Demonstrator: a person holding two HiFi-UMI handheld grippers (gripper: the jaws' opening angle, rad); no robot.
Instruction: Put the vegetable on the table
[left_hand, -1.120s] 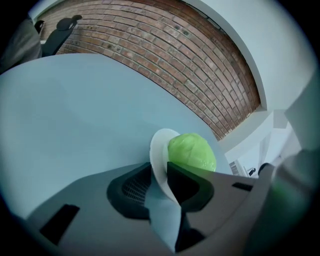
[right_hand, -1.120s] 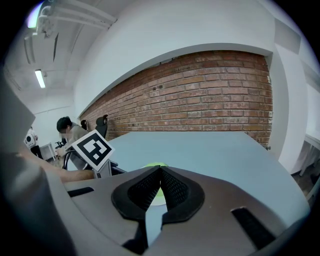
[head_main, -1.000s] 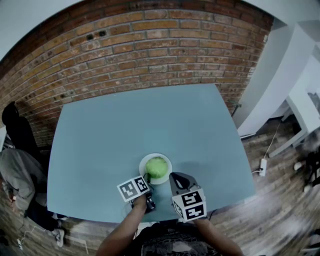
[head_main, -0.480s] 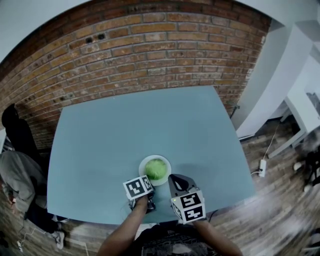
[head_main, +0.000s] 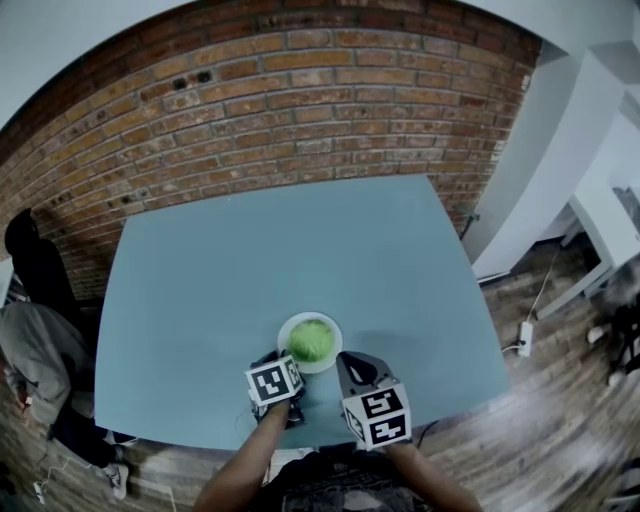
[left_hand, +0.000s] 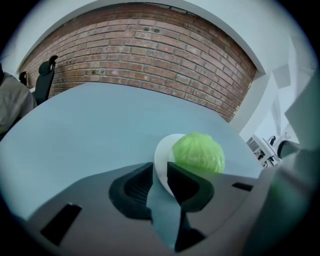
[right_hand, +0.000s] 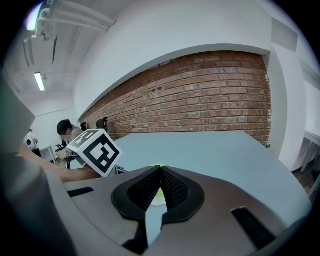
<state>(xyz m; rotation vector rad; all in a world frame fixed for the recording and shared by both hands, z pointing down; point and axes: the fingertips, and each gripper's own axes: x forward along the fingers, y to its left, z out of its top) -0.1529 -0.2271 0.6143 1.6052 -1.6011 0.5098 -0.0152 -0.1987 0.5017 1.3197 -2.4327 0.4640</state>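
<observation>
At the far left a person in a grey top (head_main: 35, 350) sits beside the bench (head_main: 250, 260), with a brick wall (head_main: 300, 100) running behind it.

The left gripper (head_main: 286, 361) reaches in at the bench's near edge, its marker cube towards the person holding it. In the left gripper view this gripper (left_hand: 159, 167) is clenched on the near-left rim of a white plate (left_hand: 162, 155): the rim stands right between the two dark pads, and the bench's blue-grey top shows through the gap below.

The vegetable (head_main: 312, 340), a pale green leafy head, lies in the middle of the plate (head_main: 337, 346), which sits towards the near edge of the bench, about midway across. The head (left_hand: 199, 152) is close to round, so no long axis or pointing direction can be made out.

Just right of the plate hangs the right gripper (head_main: 343, 356), near the rim but apart from it. In its own view the right gripper (right_hand: 160, 172) is clenched on nothing, its pads meeting at the tips.

Farther right, off the bench, a white power strip (head_main: 525, 330) lies on the wooden floor (head_main: 560, 400).
</observation>
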